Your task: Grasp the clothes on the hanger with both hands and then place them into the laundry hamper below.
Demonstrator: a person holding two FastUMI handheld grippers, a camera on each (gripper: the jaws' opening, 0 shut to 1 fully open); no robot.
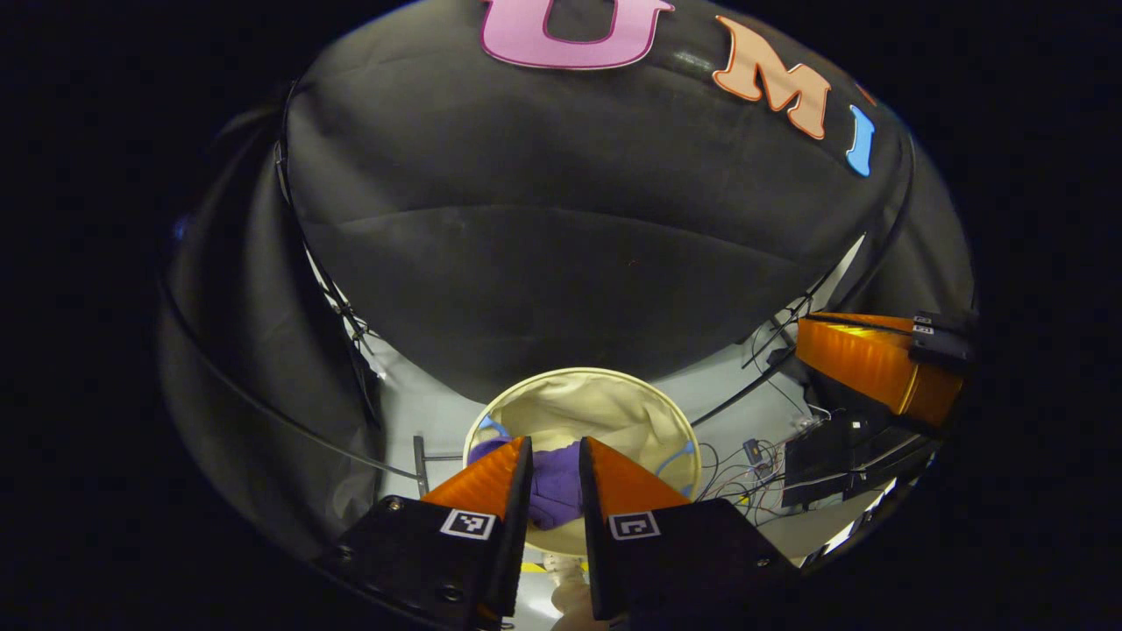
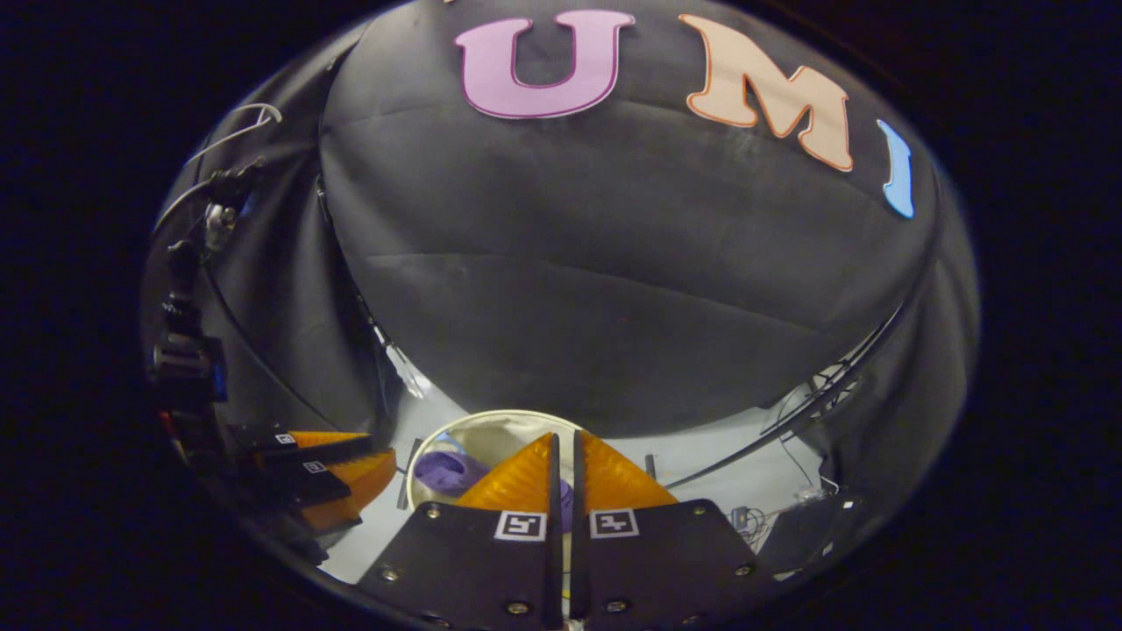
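While purple clothes [image 1: 554, 491] fill the hamper [image 1: 614, 386], cables [image 1: 745, 478] trail.

Left gripper [image 1: 555, 447]: seen at 6 o'clock in the left gripper view, fingers parted with a clear gap, nothing pinched between them. In the right gripper view it sits at 8 o'clock, fingers apart. Right gripper [image 2: 564, 438]: at 6 o'clock in its own view, fingers drawn nearly together, thin slit between; at 3 o'clock in the left gripper view
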